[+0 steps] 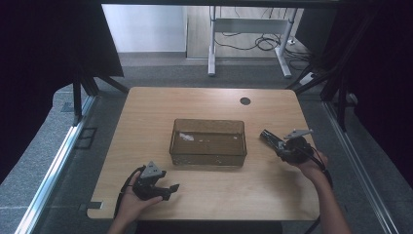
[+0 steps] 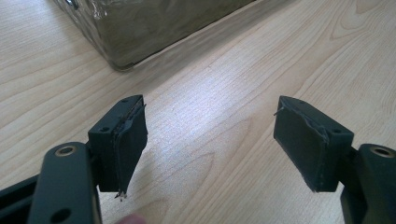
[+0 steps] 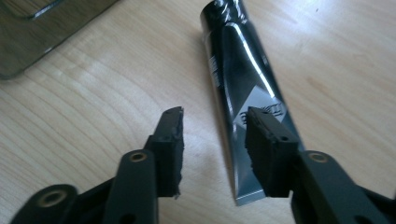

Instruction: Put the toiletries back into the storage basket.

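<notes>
A glossy black tube [image 3: 238, 70] lies flat on the wooden table [image 1: 146, 112], its crimped end toward me in the right gripper view. My right gripper [image 3: 215, 116] is open just above the table; its right jaw stands over the tube's lower part and its left jaw over bare wood. The high view has the tube [image 1: 267, 135] poking out up-left of the right gripper [image 1: 278, 144]. A clear brownish box [image 1: 208, 121] sits at the table's middle. Near the front left edge my left gripper [image 1: 173, 187] is open with nothing between its jaws [image 2: 210, 121].
The box's near corner [image 2: 140, 28] is close ahead of the left gripper, and its corner [image 3: 28, 37] lies up-left of the right gripper. A round cable hole [image 1: 245, 101] is at the table's back. Black curtains flank the table; a desk frame [image 1: 212, 48] stands beyond.
</notes>
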### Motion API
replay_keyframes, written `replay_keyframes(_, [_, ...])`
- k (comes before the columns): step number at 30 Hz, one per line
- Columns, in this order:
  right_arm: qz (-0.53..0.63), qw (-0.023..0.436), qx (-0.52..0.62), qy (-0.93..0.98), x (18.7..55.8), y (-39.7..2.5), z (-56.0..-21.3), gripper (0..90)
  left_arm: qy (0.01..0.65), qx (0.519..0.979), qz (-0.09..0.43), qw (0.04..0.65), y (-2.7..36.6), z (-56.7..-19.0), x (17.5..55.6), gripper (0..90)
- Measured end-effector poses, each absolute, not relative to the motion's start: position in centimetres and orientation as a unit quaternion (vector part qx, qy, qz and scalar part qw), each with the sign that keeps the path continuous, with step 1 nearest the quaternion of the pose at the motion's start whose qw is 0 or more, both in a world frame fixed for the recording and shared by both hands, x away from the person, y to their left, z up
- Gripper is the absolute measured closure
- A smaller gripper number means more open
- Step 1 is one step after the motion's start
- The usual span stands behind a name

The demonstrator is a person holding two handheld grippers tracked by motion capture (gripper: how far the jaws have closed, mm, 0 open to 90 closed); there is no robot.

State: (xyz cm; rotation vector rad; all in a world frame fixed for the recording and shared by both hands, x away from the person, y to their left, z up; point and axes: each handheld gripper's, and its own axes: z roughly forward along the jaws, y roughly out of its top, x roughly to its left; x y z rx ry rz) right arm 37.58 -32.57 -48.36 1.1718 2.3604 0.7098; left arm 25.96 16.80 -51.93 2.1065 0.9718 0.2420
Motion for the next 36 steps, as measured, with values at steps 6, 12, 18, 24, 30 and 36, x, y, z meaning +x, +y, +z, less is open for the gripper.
replay_keyframes(6, [0.251,0.192,0.404,0.859,38.9,-33.2,-47.2,50.3,0.384,0.831,0.097,0.389,16.8,-52.0,26.0,26.2])
replay_keyframes(12, [0.229,0.173,0.374,0.882,41.0,-33.2,-46.2,48.8,0.386,0.832,0.104,0.384,16.7,-52.2,25.8,26.2])
replay_keyframes(18, [0.202,0.155,0.357,0.899,42.8,-32.5,-46.3,47.2,0.381,0.833,0.11,0.386,16.7,-52.3,25.5,26.3])
replay_keyframes(24, [0.166,0.138,0.346,0.913,44.9,-30.9,-47.9,39.0,0.385,0.832,0.113,0.384,16.8,-52.2,25.0,26.3])
replay_keyframes(30, [0.138,0.13,0.345,0.919,46.2,-30.3,-49.0,38.9,0.388,0.83,0.113,0.384,17.1,-52.3,25.0,26.3])
replay_keyframes(36, [0.125,0.109,0.352,0.921,47.2,-30.4,-50.1,41.5,0.389,0.83,0.11,0.385,17.2,-52.4,25.1,26.3])
